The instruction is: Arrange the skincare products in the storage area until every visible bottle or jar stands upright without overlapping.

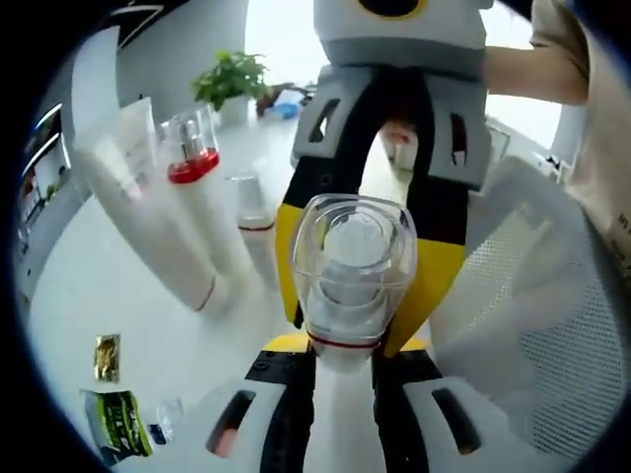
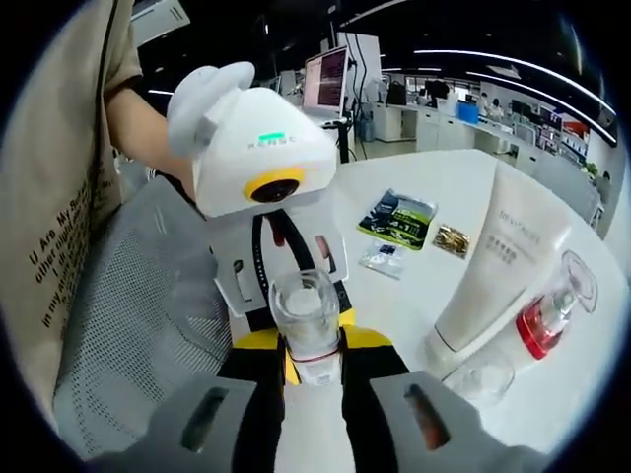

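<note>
A white bottle [image 1: 342, 414] with a clear cap [image 1: 352, 258] and a red ring rises between my left gripper's [image 1: 340, 345] jaws, which press on its body. My right gripper [image 1: 360, 286] faces it from above, its yellow fingers [image 1: 439, 281] flanking the cap. In the right gripper view the same bottle [image 2: 312, 419] sits in my right gripper [image 2: 314, 345], with the left gripper [image 2: 306, 330] opposite. On the white table [image 1: 89, 296] a white tube [image 1: 148, 212], a red-banded bottle [image 1: 192, 148] and a small bottle [image 1: 253, 212] stand together; they appear again as tube [image 2: 503, 261], red-banded bottle [image 2: 542, 320] and small bottle [image 2: 478, 379].
Sachets [image 1: 116, 424] [image 1: 106, 357] lie on the table near the edge, also the sachets [image 2: 399, 217] [image 2: 452, 239]. A white mesh chair [image 1: 552, 325] [image 2: 138, 315] stands close by. A potted plant [image 1: 232, 79] and a laptop [image 2: 325, 79] are farther off. A person's arm [image 1: 532, 69] reaches in.
</note>
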### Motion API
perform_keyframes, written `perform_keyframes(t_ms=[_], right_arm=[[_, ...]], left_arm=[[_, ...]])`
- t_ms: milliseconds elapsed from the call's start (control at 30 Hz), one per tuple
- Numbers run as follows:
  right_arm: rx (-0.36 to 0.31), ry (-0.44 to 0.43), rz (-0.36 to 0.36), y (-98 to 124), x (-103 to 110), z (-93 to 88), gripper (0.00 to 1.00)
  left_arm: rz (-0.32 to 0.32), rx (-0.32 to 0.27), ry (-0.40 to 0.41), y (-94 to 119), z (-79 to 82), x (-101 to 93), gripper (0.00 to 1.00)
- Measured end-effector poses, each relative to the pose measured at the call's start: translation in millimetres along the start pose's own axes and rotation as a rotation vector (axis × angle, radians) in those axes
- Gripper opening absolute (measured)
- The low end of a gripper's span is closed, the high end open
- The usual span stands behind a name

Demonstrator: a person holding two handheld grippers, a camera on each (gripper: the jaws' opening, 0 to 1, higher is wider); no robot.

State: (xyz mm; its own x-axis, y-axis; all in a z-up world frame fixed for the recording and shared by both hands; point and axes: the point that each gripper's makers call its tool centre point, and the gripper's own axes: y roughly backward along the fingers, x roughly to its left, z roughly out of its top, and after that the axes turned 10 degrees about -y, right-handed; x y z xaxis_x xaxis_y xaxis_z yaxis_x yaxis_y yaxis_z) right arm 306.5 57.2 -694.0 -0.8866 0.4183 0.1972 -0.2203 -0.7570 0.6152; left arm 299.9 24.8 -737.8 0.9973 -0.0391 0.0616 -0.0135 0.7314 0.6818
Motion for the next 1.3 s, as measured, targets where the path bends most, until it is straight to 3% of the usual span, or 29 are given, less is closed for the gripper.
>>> perform_keyframes(t_ms=[433, 833, 1300], right_arm=[[0.027, 0.018, 0.001, -7, 0, -10.3, 0.2], [0.01, -0.002, -0.012, -10, -2, -17.3, 0.2], [0.003, 0.001, -0.007, -9, -3, -17.3, 0.2]], left_arm=[[0.002, 0.016, -0.016, -8, -8.6, -1.8, 0.18], [-0.001, 0.022, -0.027, -15, -14.2, -2.9, 0.18], [-0.003, 0.023, -0.041, -7, -14.4, -2.3, 0.17]])
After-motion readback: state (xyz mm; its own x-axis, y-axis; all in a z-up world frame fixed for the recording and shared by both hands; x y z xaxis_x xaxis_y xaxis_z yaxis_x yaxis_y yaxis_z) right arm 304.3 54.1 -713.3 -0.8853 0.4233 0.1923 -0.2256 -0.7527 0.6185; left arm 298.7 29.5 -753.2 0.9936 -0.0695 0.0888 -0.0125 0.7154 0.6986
